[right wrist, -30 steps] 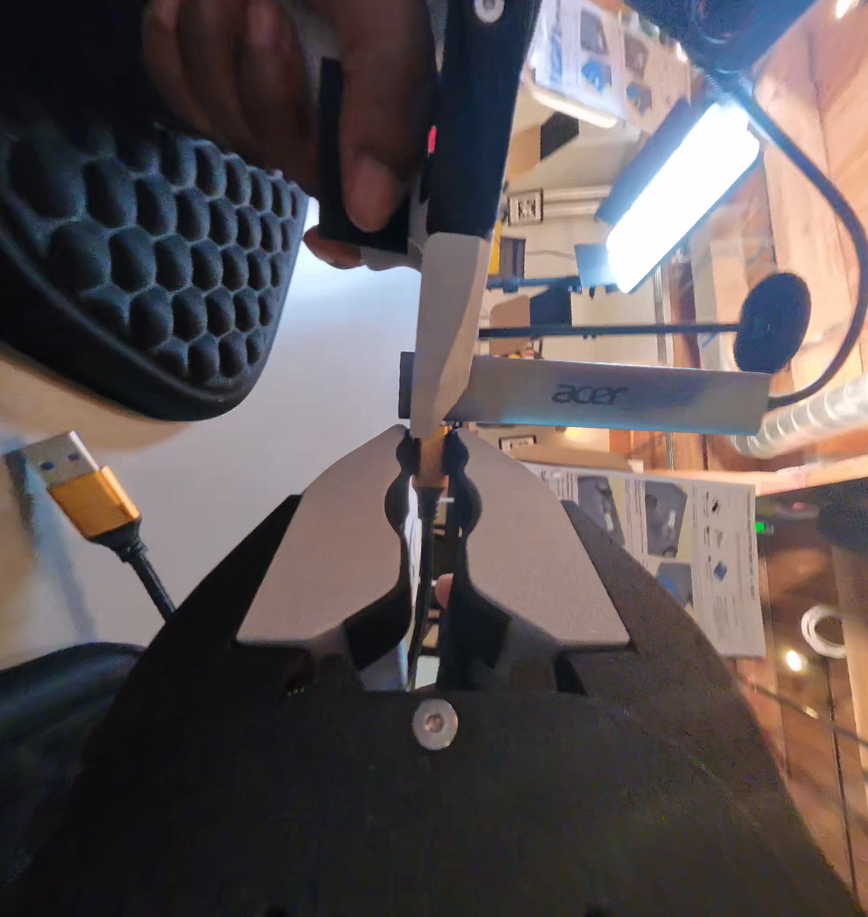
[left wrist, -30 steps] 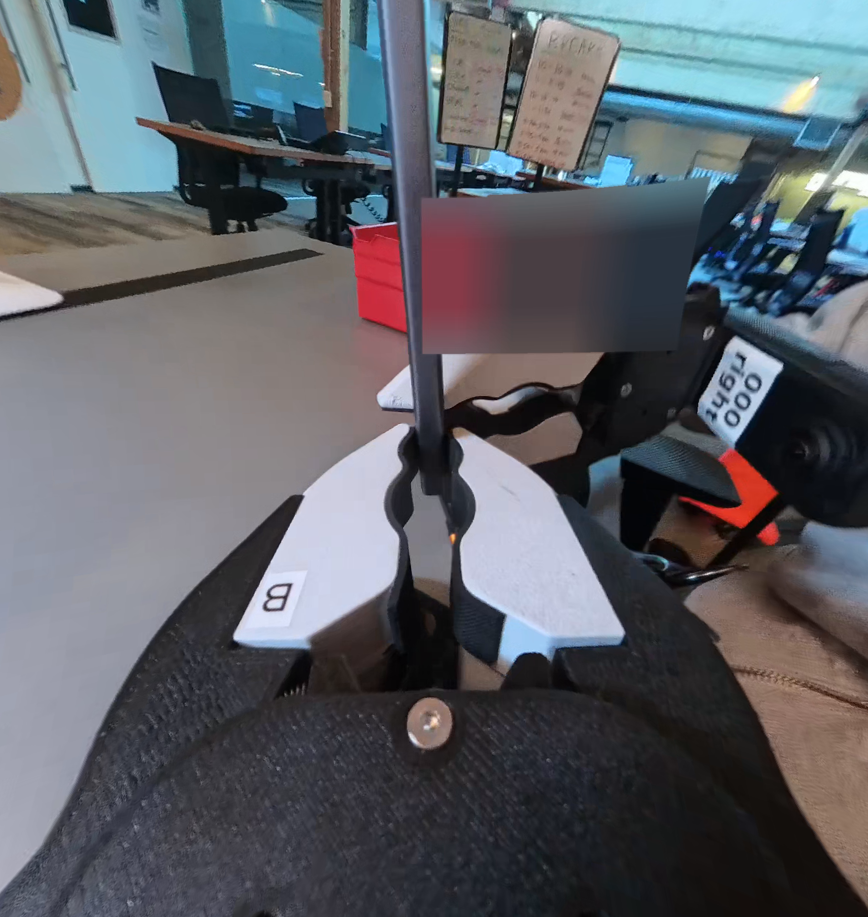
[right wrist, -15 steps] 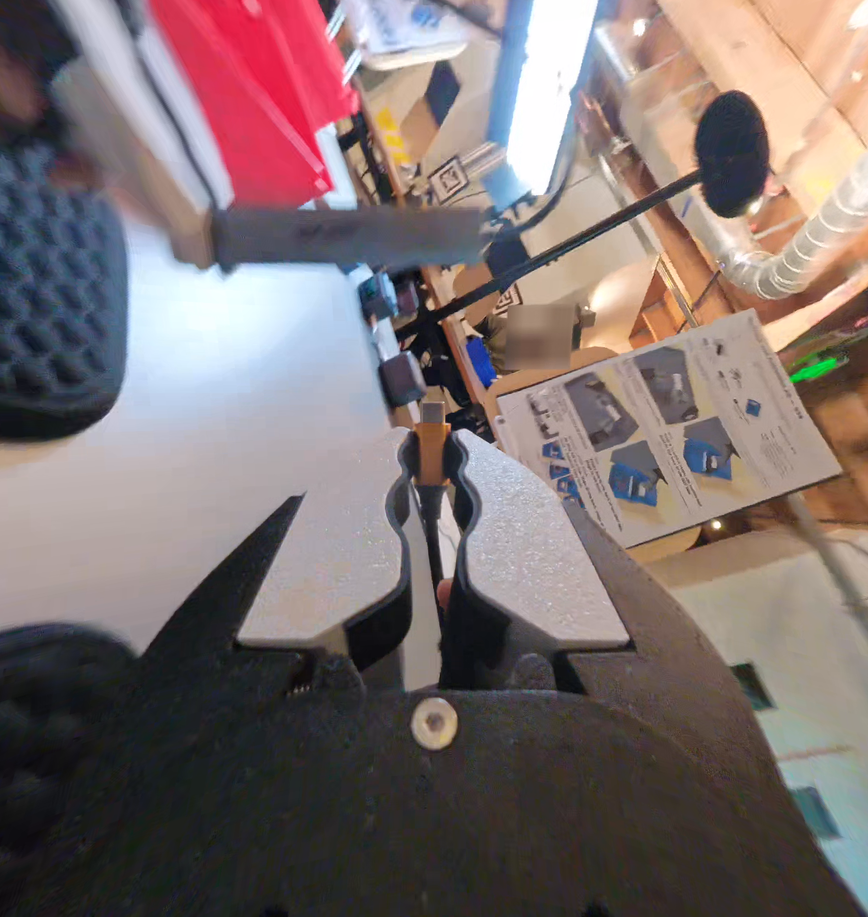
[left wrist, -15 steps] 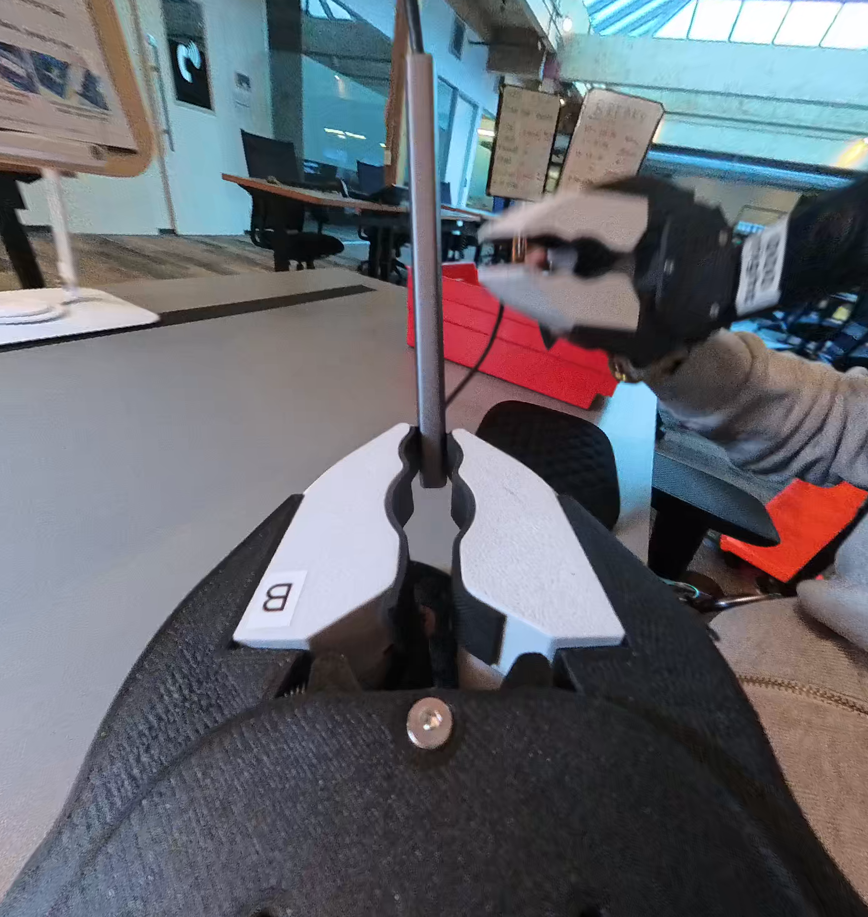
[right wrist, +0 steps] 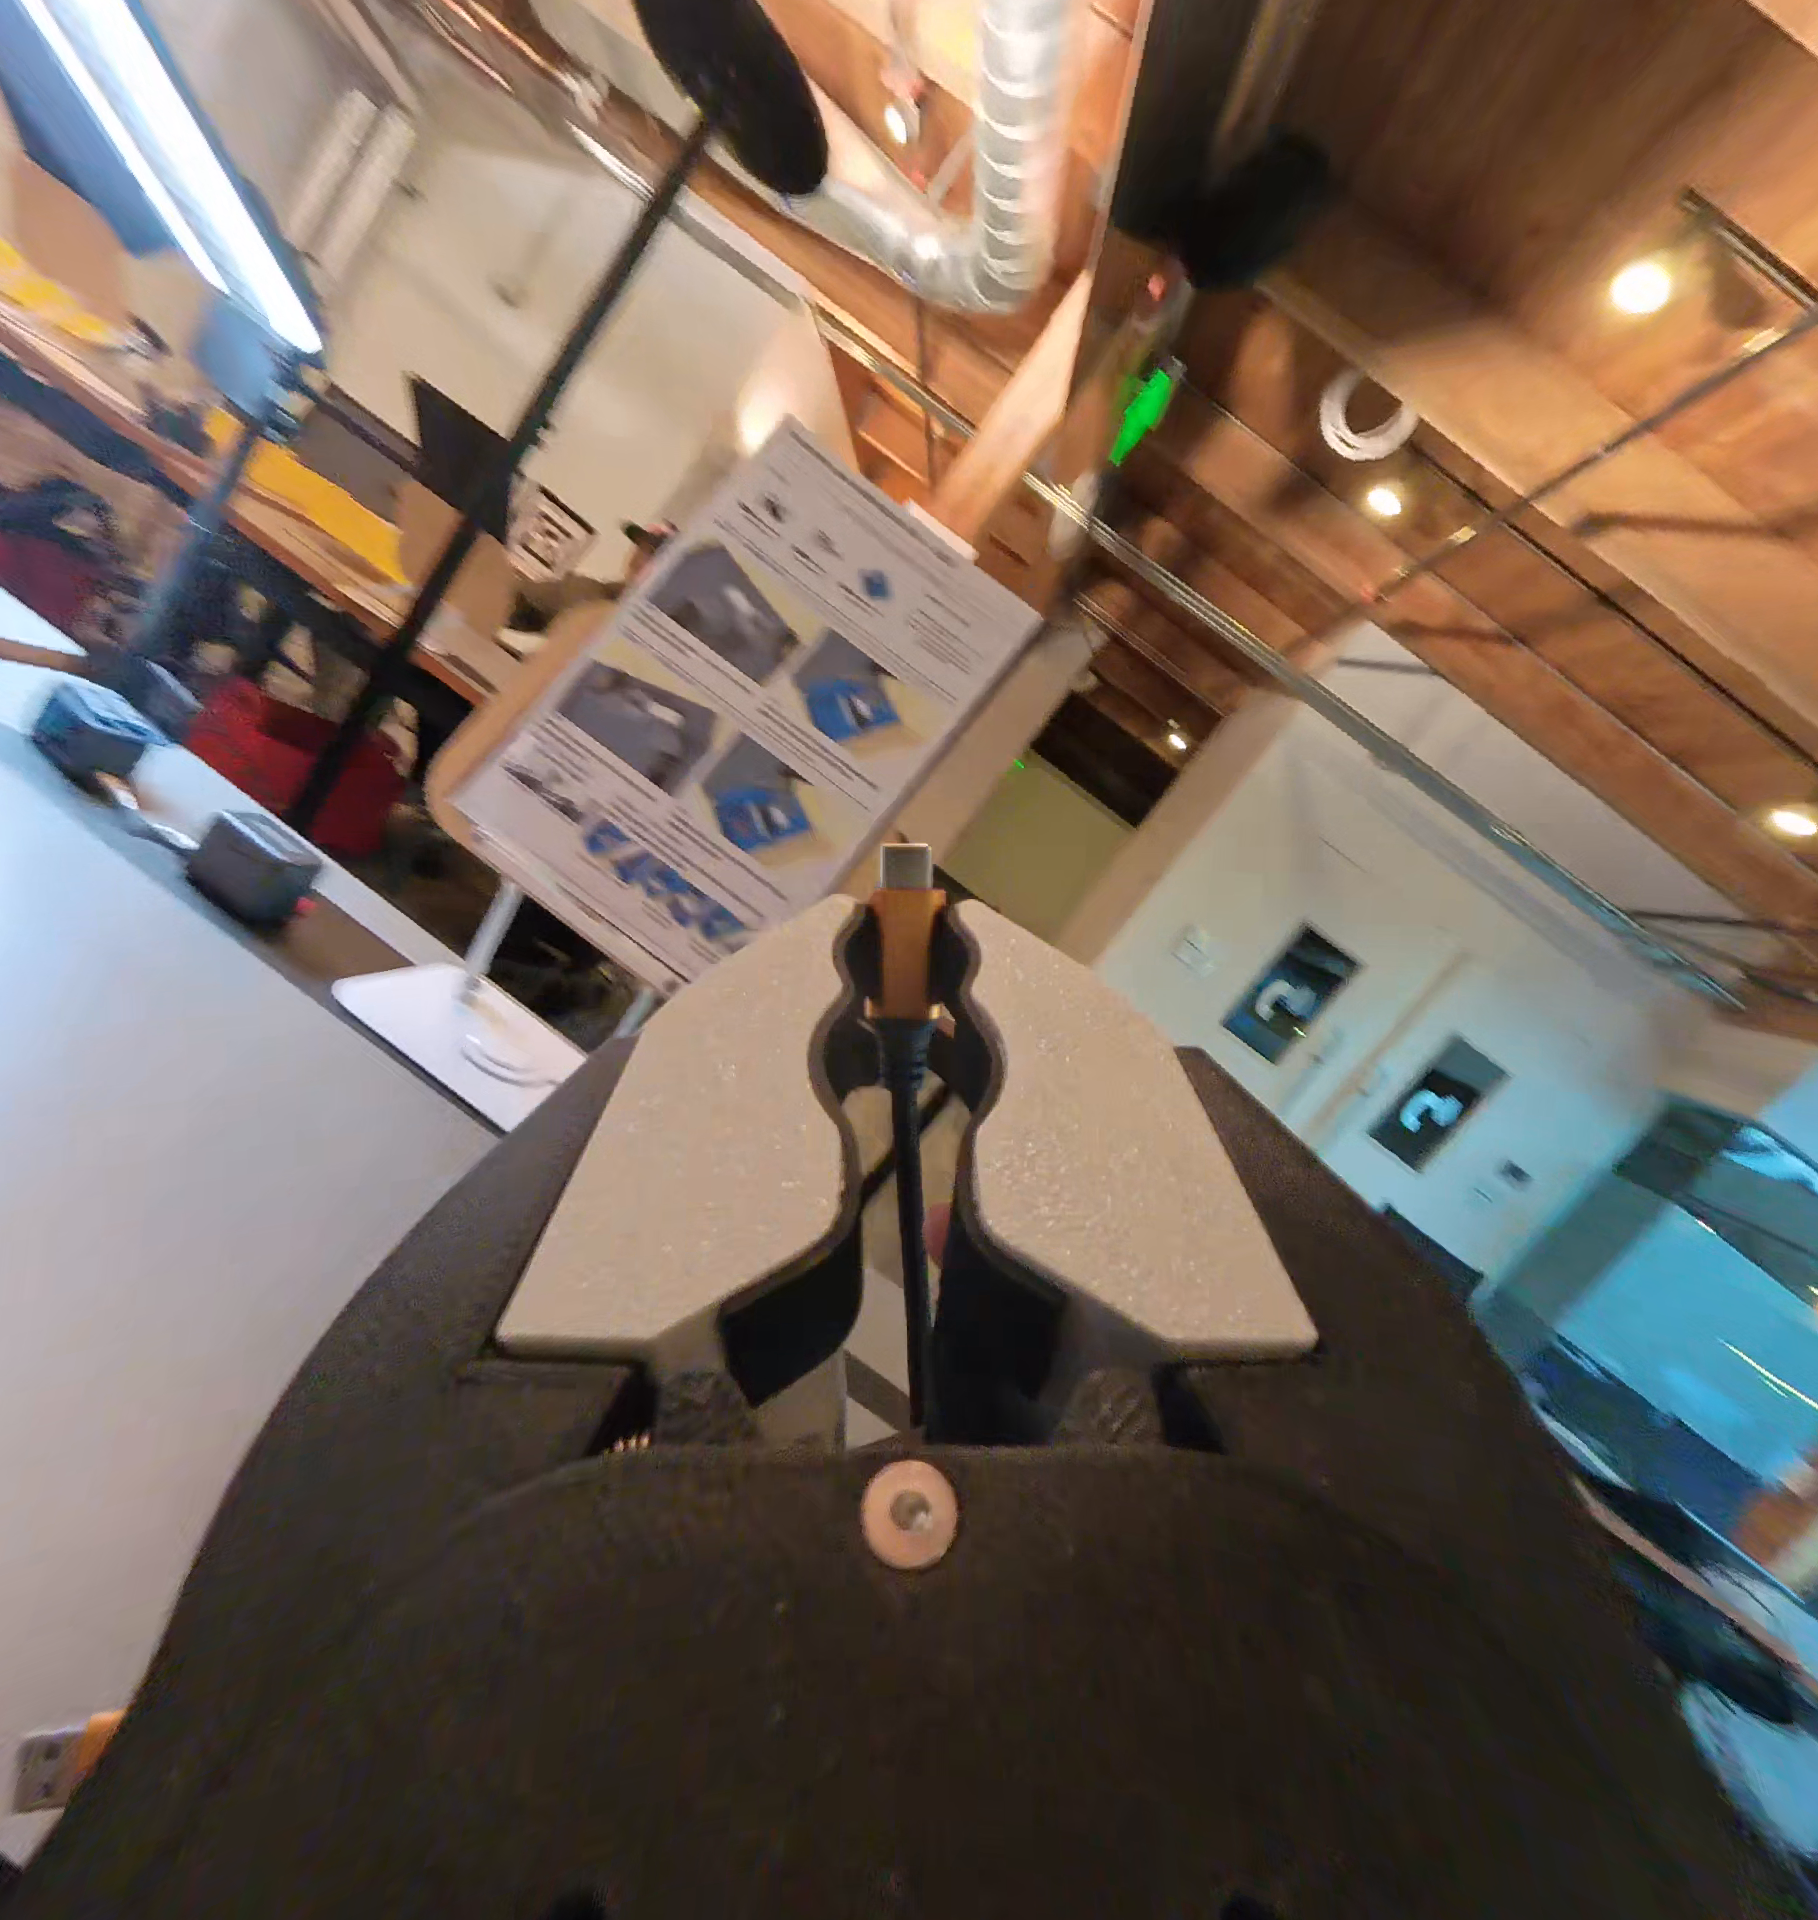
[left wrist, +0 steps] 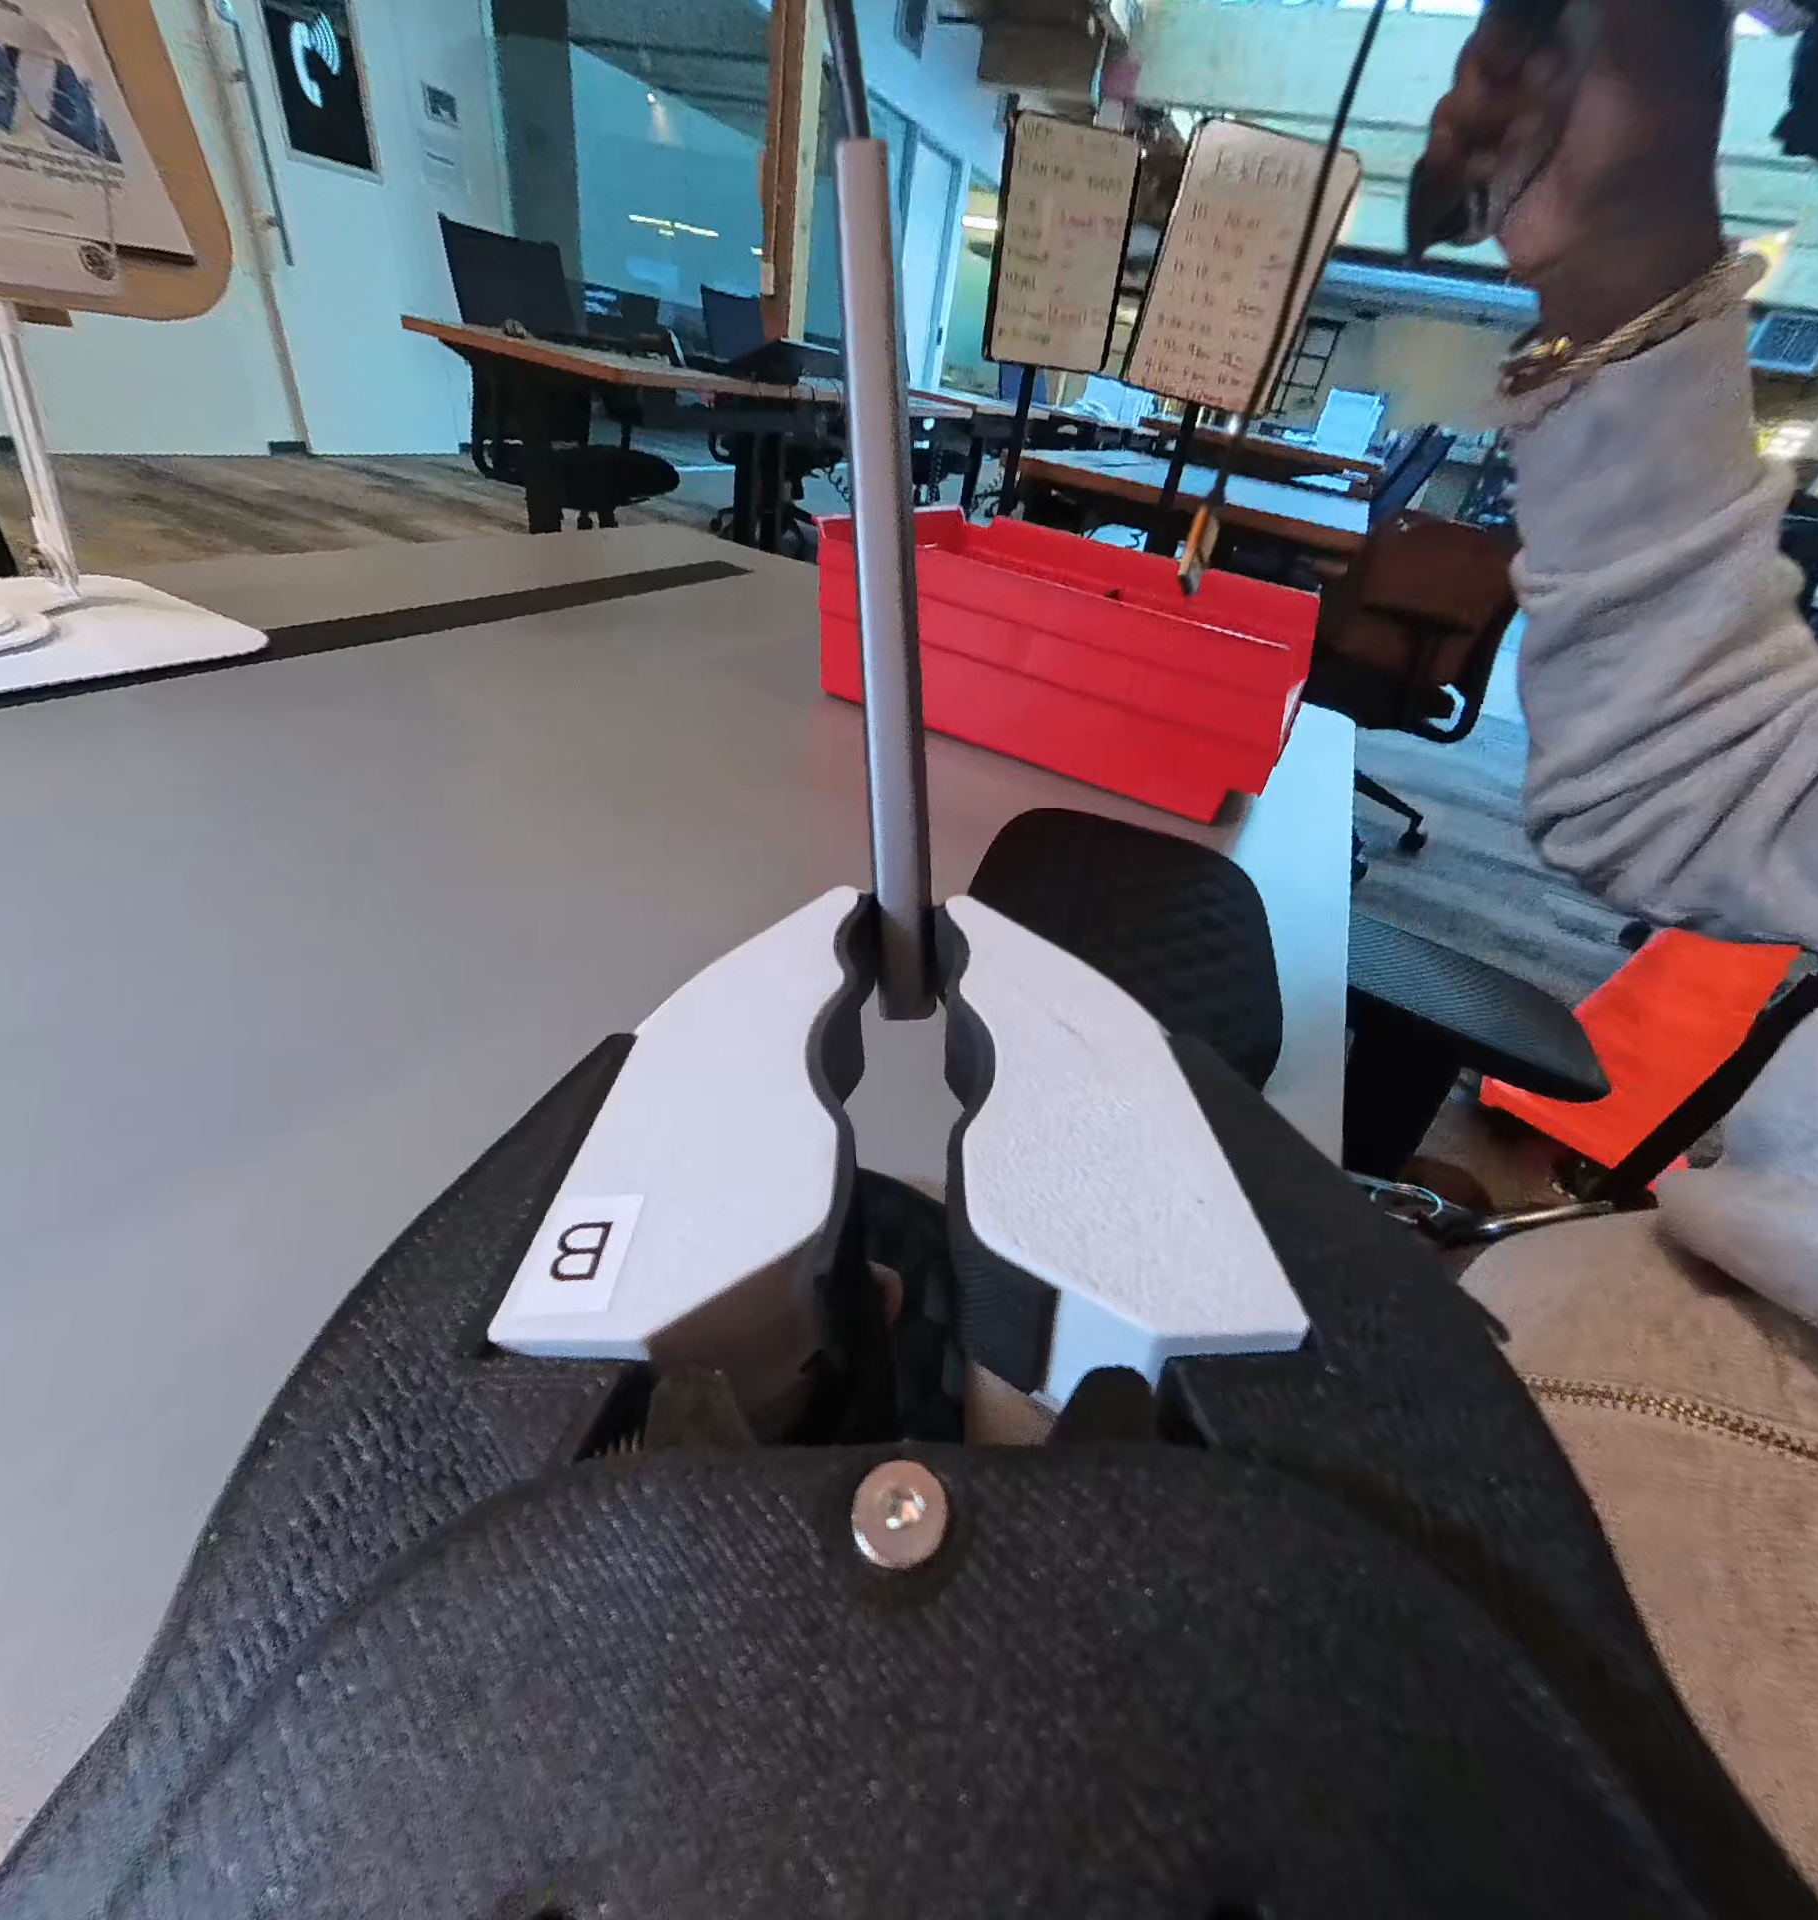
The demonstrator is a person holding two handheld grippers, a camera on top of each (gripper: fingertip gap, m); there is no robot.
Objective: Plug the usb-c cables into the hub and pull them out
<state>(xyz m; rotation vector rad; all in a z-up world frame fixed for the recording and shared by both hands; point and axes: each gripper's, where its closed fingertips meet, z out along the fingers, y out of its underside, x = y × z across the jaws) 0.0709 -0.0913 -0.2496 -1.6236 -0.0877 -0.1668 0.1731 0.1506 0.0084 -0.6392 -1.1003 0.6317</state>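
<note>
Hub (left wrist: 881,582) pinched upright in left jaws; right jaws pinch usb-c cable (right wrist: 906,951).

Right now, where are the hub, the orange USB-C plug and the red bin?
hub (left wrist: 879,540), left wrist view, middle of its grey body.
orange USB-C plug (right wrist: 907,951), right wrist view, its orange shell.
red bin (left wrist: 1071,675), left wrist view, front wall.

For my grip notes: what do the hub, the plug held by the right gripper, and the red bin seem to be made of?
Hub: probably metal, matt grey, smooth with an even sheen. USB-C plug: orange shell with a metallic gloss, likely anodised; bare silver tip. Red bin: moulded plastic by its look, glossy with stepped walls.
</note>
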